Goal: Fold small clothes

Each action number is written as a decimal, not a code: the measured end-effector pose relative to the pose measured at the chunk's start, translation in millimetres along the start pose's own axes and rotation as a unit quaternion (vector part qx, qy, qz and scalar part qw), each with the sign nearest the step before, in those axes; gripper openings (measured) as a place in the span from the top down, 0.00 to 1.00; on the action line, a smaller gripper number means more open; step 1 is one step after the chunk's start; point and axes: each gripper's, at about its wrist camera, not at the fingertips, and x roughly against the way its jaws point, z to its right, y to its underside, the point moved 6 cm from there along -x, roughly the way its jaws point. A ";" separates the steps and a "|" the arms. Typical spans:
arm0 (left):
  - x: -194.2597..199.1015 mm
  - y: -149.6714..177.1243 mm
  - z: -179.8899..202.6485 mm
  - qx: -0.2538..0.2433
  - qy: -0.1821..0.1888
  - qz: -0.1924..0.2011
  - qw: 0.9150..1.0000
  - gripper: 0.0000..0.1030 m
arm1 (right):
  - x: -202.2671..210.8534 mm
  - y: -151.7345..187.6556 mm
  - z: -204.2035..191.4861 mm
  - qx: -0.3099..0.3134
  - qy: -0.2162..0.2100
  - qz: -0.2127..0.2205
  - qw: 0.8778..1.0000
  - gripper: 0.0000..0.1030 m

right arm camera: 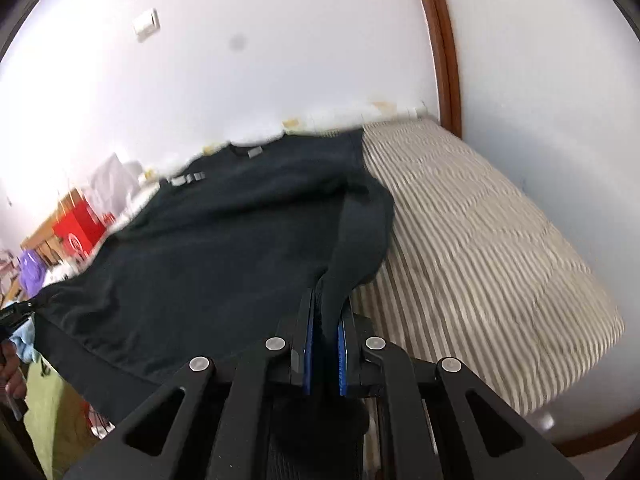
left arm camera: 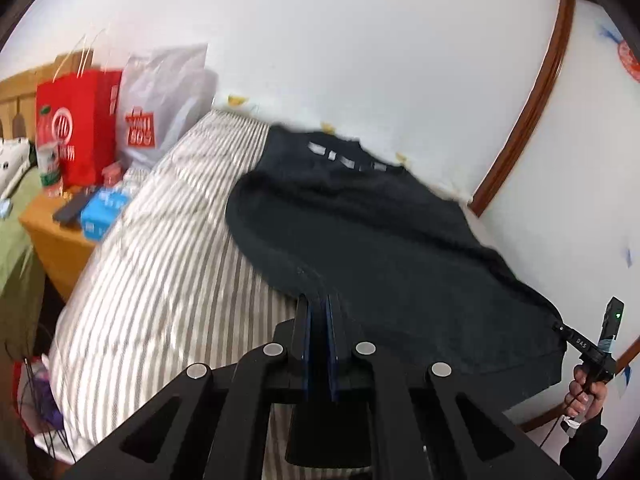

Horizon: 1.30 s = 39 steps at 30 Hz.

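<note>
We hold the black shirt (left arm camera: 380, 232) over the striped bed (left arm camera: 160, 264). Both grippers, left (left arm camera: 319, 308) and right (right arm camera: 325, 312), have jaws pinching its edge.

White walls (right arm camera: 280, 40), wood trim (right arm camera: 444, 40), striped bed (left arm camera: 160, 260), wooden nightstand (left arm camera: 52, 236) w/ bags.

Black sweater (left arm camera: 372, 232), light grey rectangular marks near its collar, on a bed cover (left arm camera: 160, 280) of grey-and-white stripes. Left of the bed: red paper bag (left arm camera: 76, 120) with white print, pale translucent bag (left arm camera: 160, 100) with a red logo, blue boxes (left arm camera: 102, 214) on an orange-tan wood nightstand (left arm camera: 52, 248), green fabric (left arm camera: 16, 240) beyond. White wall (left arm camera: 360, 60) behind the bed, reddish-brown wood trim (left arm camera: 532, 112); gripper frames black, pads blue (right arm camera: 307, 348).
</note>
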 end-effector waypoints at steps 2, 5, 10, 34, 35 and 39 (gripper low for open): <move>-1.4 -19.3 1.2 -0.005 -0.011 0.009 1.000 0.93 | 1.8 -22.0 -4.3 -0.004 -0.008 0.017 1.000 0.91; -5.3 -47.4 0.4 0.000 -0.015 0.025 1.000 0.93 | 1.1 -52.7 -8.9 -0.013 -0.017 0.036 0.999 0.91; -21.5 -92.5 3.4 -0.009 -0.020 0.047 0.999 0.93 | -10.5 -104.7 -18.5 -0.016 -0.025 0.064 0.997 0.91; -238.2 -206.0 -9.5 -0.036 -0.142 0.030 0.989 0.93 | -248.0 -220.8 -6.1 -0.025 0.009 0.018 1.000 0.91; -245.3 -204.5 -10.4 -0.040 -0.146 0.026 0.988 0.93 | -258.3 -217.6 -3.0 -0.031 0.012 0.011 0.999 0.91; -265.6 -194.6 -15.8 -0.048 -0.155 0.010 0.987 0.92 | -285.8 -206.4 0.1 -0.025 0.037 -0.007 0.999 0.91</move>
